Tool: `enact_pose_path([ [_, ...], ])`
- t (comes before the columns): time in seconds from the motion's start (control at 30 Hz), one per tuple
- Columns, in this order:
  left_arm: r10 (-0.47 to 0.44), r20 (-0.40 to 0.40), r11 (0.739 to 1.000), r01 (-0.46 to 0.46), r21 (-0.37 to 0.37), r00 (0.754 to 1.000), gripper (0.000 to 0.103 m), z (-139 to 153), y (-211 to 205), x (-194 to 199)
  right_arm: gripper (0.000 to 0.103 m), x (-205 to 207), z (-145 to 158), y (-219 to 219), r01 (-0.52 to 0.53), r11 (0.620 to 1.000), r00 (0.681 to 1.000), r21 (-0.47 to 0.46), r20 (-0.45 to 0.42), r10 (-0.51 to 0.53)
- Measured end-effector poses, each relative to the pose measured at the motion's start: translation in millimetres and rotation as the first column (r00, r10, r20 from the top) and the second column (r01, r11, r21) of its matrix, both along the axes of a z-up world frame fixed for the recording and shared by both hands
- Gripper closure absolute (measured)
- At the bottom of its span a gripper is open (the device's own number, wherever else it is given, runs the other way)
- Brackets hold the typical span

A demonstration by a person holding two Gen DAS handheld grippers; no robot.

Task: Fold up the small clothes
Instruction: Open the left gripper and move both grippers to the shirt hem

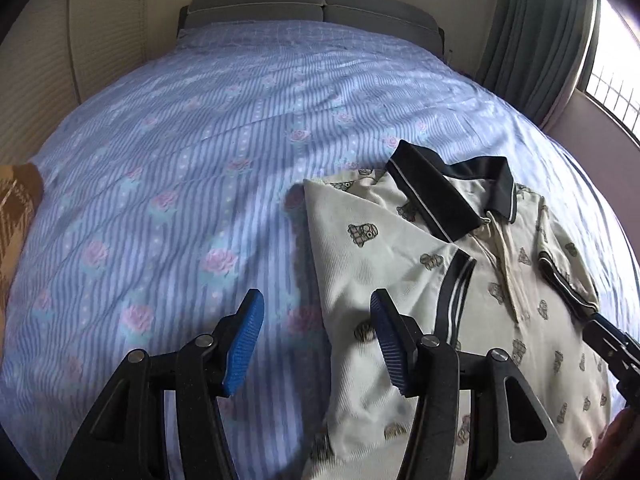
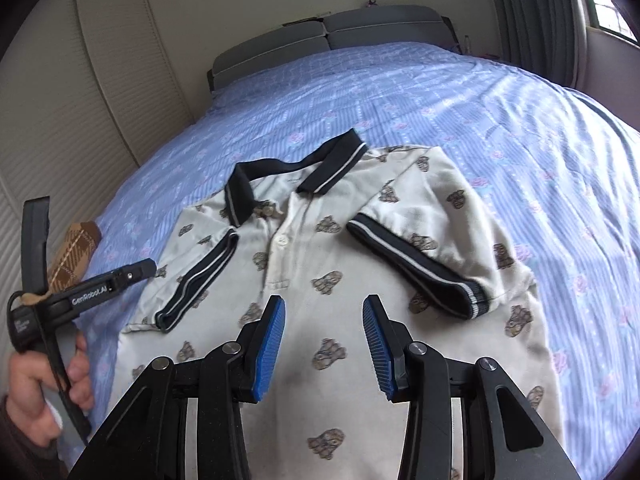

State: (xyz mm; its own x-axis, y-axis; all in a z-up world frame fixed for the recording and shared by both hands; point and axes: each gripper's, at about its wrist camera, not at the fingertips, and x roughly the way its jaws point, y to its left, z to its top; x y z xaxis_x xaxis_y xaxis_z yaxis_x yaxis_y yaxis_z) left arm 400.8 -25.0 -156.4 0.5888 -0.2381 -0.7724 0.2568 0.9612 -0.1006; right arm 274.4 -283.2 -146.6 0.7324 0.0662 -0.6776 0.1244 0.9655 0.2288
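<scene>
A small cream polo shirt (image 2: 320,264) with bear prints, a black collar (image 2: 280,172) and black-trimmed sleeves lies face up on the bed; both sleeves are folded in over the chest. It also shows in the left wrist view (image 1: 400,248). My right gripper (image 2: 324,316) is open and empty, hovering above the shirt's lower front. My left gripper (image 1: 316,320) is open and empty above the shirt's left edge; it also shows in the right wrist view (image 2: 136,270), where its jaws cannot be judged. The right gripper's tip shows at the right edge of the left wrist view (image 1: 612,344).
The bed (image 1: 180,160) has a blue striped floral cover. A brown plaid item (image 2: 76,256) lies at the bed's left edge. A grey headboard (image 1: 312,4) stands at the far end, a louvred wardrobe (image 2: 60,120) on the left, curtains and a window (image 1: 612,60) on the right.
</scene>
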Motion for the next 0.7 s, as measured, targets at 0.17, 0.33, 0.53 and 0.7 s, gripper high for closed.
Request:
enact_pose_path([
  [0.17, 0.015, -0.029, 0.997, -0.013, 0.070, 0.999, 0.046, -15, -4, 13, 0.061, 3, -4, -22, 0.072, 0.997, 0.997, -0.019, -0.022, -0.072],
  [0.33, 0.054, 0.019, 0.997, -0.054, 0.054, 0.998, 0.048, -5, 3, -11, 0.056, 6, -9, -29, 0.109, 0.994, 0.993, 0.005, -0.042, -0.109],
  [0.53, 0.080, 0.076, 0.996, -0.082, 0.023, 0.994, 0.048, 20, 13, -85, 0.055, -14, 6, -24, 0.100, 0.995, 0.995, 0.015, 0.003, -0.100],
  [0.7, 0.137, 0.132, 0.989, -0.142, 0.033, 0.982, 0.047, 31, 20, -165, 0.055, -60, 19, -20, 0.064, 0.998, 0.998, 0.004, 0.029, -0.064],
])
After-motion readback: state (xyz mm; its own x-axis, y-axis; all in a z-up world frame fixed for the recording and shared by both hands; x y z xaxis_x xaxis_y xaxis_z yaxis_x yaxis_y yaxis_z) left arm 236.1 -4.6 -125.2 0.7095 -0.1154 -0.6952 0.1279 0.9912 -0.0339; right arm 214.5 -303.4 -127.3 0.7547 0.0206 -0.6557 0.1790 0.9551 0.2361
